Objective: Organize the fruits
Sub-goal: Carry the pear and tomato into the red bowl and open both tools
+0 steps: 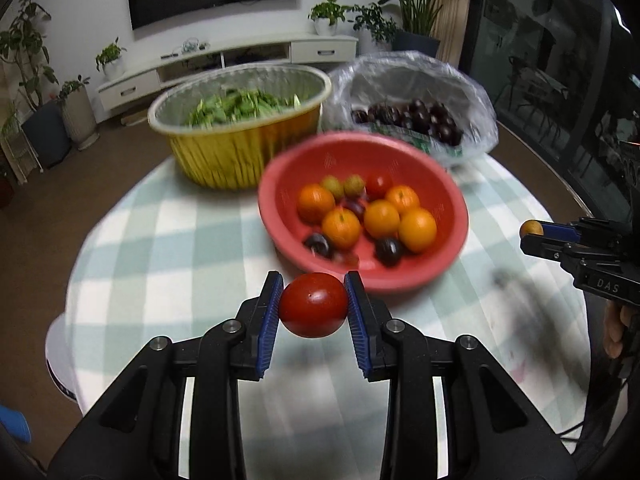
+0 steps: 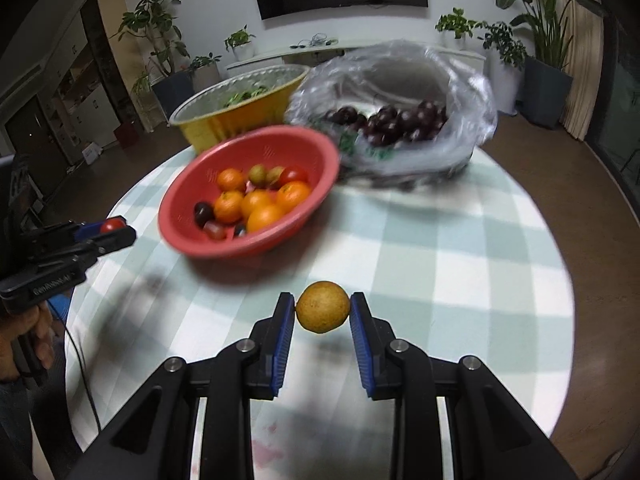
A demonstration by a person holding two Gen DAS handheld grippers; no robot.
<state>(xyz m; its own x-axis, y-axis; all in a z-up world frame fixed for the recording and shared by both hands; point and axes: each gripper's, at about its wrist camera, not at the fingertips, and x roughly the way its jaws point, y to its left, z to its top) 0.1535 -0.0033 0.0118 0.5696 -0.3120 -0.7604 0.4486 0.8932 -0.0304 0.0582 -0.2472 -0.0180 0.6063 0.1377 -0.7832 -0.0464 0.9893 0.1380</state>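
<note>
The left hand-held gripper (image 1: 313, 305) is closed on a tomato (image 1: 313, 305), its blue pads pressing the fruit's two sides. The tomato is slightly oval, its long axis running across from pad to pad, and a small dark stem scar faces up toward the camera. It hangs clear above the tabletop (image 1: 160, 248), just in front of the near rim of the red bowl (image 1: 280, 184).

The right hand-held gripper (image 2: 322, 307) pinches a brownish-yellow fruit (image 2: 322, 307) (what kind, I cannot tell) in the same way. This fruit is almost round, so no long axis shows; its speckled skin gives no clear stem end. It too is held above the checked cloth, in front of the bowl and to its right in that view.

Each gripper shows in the other's view at the edge, level with its partner, a hand (image 2: 36, 344) wrapped round the handle.

The bowl holds several oranges (image 1: 382, 219), a few dark plums (image 1: 388, 251), two greenish fruits (image 1: 353, 186) and another small tomato (image 1: 378, 185), all lying loose and touching one another. Behind the bowl, touching or nearly so, stands a gold foil tub (image 1: 236, 160) with leafy greens (image 1: 240, 106) inside. To its right a clear plastic bag (image 1: 472, 96) lies open with a heap of dark fruit (image 1: 420, 116) in it. Both views are somewhat blurred.
</note>
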